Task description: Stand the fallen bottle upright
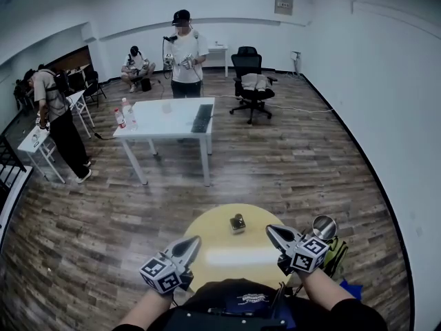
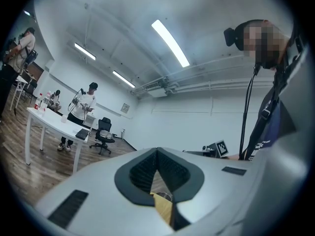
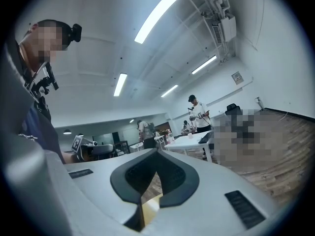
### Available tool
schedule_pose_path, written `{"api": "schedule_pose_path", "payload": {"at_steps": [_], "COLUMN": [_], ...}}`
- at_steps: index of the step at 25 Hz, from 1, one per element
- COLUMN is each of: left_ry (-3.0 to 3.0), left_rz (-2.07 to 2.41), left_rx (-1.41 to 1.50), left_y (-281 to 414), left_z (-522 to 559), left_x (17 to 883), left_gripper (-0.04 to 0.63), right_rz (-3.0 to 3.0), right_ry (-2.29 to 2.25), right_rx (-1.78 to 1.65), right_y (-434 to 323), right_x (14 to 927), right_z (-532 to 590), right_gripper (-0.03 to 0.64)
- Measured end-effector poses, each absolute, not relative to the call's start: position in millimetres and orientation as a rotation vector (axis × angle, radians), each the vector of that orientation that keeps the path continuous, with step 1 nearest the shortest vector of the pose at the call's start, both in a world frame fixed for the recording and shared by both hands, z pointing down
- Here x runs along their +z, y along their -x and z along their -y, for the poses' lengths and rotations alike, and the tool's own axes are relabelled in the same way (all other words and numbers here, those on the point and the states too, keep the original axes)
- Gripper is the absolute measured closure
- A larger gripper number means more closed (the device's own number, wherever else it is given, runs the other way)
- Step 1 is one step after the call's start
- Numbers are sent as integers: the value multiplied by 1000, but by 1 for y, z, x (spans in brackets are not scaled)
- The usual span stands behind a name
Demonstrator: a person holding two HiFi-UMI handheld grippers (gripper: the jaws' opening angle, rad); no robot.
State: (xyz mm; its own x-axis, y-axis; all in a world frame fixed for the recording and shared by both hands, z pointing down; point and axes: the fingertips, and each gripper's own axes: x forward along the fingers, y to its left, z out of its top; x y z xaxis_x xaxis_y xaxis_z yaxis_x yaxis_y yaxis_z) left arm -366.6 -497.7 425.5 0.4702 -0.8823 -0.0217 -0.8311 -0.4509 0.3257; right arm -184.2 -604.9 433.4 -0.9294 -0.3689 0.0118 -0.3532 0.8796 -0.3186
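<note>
we hold both tools low over the near edge of the round yellow bench [image 1: 220, 257]. the bottle [image 1: 238, 223] sits on that bench close to its far edge, about midway across. it is small and dark from above, and we cannot tell whether it lies or stands.

the left hand-held gripper [image 1: 195, 241] is at the near left edge of the bench, pointing inward and roughly level. in its own view its jaws are narrow, pressed together at the tips [image 2: 157, 150], with nothing between them; only a strip of yellow top shows through the gap behind the tips. the right hand-held gripper [image 1: 271, 229] is at the near right edge, also angled inward. its jaws likewise meet at the tips [image 3: 157, 151] and carry nothing. the bottle lies beyond and between the two tips, apart from both.

farther off on the wooden floor [image 1: 310, 164] there is a white bench [image 1: 172, 119] with a dark keyboard [image 1: 202, 117] near its right edge and two clear bottles [image 1: 124, 114] at its left edge. a person in a cap [image 1: 185, 54] is behind its far edge, and an office chair [image 1: 249, 81] is off to its right.
</note>
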Motion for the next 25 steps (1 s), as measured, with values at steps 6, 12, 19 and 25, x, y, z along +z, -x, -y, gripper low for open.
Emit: {"api": "schedule_pose_path", "payload": {"at_steps": [6,12,19,25], "left_ry": [-2449,-2447,-2450,-2441], "left_rz": [1449,1449,1435,1427], "left_rx": [-264,-262,-263,-272], "left_y": [361,361,360,362], "left_z": [497,498,501,498], "left_x": [430,430,434,427], "left_gripper": [586,586,586,586], "right_rz": [-3009,-3018,-3029,-3031], "right_ry": [572,560,555,551], "right_rx": [-483,-474,-463,-458], "right_y": [184,184,186,190], "right_x": [437,436,439,435], "right_z": [604,603,604,601], "right_gripper": [612,612,612,612]}}
